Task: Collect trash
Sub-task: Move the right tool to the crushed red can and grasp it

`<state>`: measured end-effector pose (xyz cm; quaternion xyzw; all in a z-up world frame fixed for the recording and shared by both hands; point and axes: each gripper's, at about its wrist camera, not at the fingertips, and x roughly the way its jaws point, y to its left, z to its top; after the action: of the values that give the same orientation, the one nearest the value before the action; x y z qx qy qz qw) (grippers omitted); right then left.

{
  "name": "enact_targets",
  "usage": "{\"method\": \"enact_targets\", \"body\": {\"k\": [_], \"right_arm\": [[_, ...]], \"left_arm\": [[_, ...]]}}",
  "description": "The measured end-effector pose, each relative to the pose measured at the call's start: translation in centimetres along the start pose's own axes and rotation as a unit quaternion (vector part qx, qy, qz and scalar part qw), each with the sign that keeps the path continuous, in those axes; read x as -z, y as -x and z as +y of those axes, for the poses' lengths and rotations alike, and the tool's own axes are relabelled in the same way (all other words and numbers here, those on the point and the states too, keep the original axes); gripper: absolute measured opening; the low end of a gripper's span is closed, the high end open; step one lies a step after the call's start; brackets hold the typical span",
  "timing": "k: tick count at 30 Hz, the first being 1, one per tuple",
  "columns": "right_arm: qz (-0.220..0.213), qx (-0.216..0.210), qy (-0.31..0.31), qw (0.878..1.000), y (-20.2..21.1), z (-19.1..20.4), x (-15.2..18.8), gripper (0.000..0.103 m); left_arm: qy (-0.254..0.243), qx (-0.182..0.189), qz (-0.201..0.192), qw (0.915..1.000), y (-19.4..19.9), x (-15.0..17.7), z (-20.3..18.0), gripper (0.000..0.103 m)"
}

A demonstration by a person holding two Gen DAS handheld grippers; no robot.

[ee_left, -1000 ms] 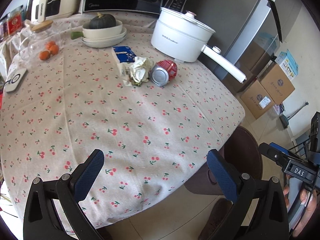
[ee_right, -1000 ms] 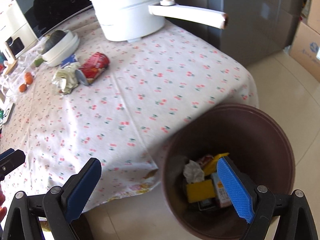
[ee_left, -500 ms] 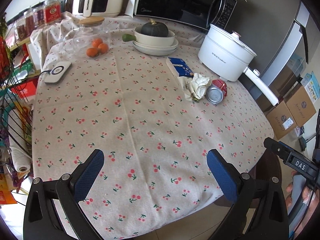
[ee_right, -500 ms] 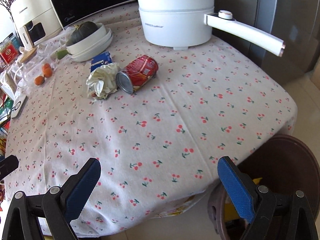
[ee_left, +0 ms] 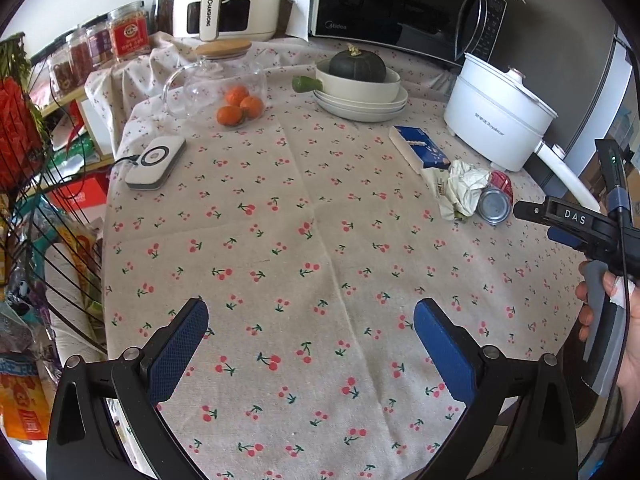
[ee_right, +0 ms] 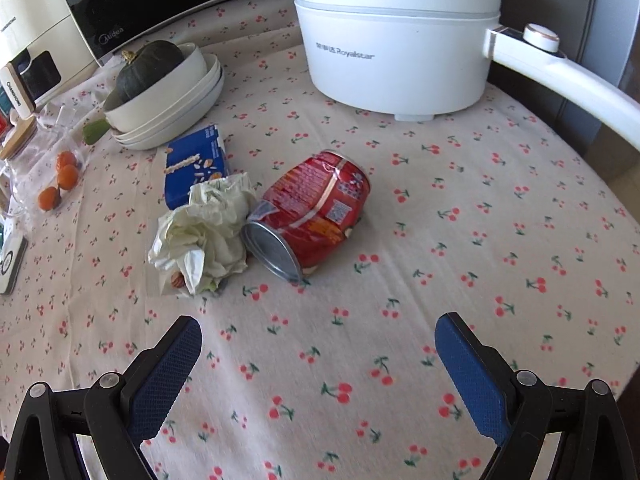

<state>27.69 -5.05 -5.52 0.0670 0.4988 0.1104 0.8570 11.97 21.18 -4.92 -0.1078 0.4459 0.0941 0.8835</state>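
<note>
A dented red can (ee_right: 310, 212) lies on its side on the cherry-print tablecloth (ee_right: 400, 320), its silver end facing me. Crumpled white paper (ee_right: 208, 232) rests against its left side, and a blue carton (ee_right: 196, 164) lies just behind the paper. My right gripper (ee_right: 316, 348) hovers open a short way in front of the can, nothing between its fingers. In the left wrist view the same can (ee_left: 496, 200), paper (ee_left: 464, 188) and carton (ee_left: 420, 148) sit far right. My left gripper (ee_left: 310, 336) is open over the near table. The right tool (ee_left: 580, 228) shows at that view's right edge, in a hand.
A white electric pot (ee_right: 396, 36) with a long handle (ee_right: 560, 80) stands behind the can. Stacked bowls hold a dark squash (ee_right: 148, 68). Oranges (ee_left: 238, 106), a glass jar (ee_left: 216, 76) and a white charger pad (ee_left: 156, 162) lie left. A microwave (ee_left: 404, 4) lines the back.
Both grippers have swung up from the brown bin and table edge to over the table. The right gripper has closed in on the can and paper; both stay open.
</note>
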Motion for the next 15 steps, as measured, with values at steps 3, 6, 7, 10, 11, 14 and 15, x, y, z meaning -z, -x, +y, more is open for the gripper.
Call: {"method": "enact_targets", "body": {"k": [3, 6, 7, 10, 11, 14, 15], "right_arm": [[0.010, 0.002, -0.009, 1.000, -1.8, 0.5, -0.9, 0.097], [0.014, 0.007, -0.024, 1.000, -3.2, 0.4, -1.6, 0.097], [0.014, 0.005, -0.031, 0.999, -3.6, 0.3, -1.8, 0.097], [0.015, 0.000, -0.046, 0.999, -4.5, 0.0, -2.5, 0.097], [0.015, 0.001, -0.049, 0.999, -4.9, 0.0, -2.7, 0.097], [0.017, 0.003, -0.055, 0.998, -5.7, -0.1, -3.4, 0.097], [0.016, 0.001, -0.058, 0.998, -5.9, -0.1, -3.6, 0.097]], "left_arm": [[0.006, 0.001, -0.002, 1.0000, -0.2, -0.2, 0.8, 0.103], [0.005, 0.002, 0.000, 1.0000, -0.4, -0.3, 1.1, 0.103], [0.005, 0.002, 0.002, 1.0000, -0.4, -0.3, 1.1, 0.103], [0.001, 0.002, 0.003, 1.0000, -0.5, -0.2, 1.1, 0.103], [0.000, 0.001, 0.003, 1.0000, -0.5, -0.2, 1.0, 0.103], [-0.001, -0.002, 0.005, 1.0000, -0.7, -0.2, 0.9, 0.103], [-0.001, -0.002, 0.006, 1.0000, -0.7, -0.2, 0.9, 0.103]]}}
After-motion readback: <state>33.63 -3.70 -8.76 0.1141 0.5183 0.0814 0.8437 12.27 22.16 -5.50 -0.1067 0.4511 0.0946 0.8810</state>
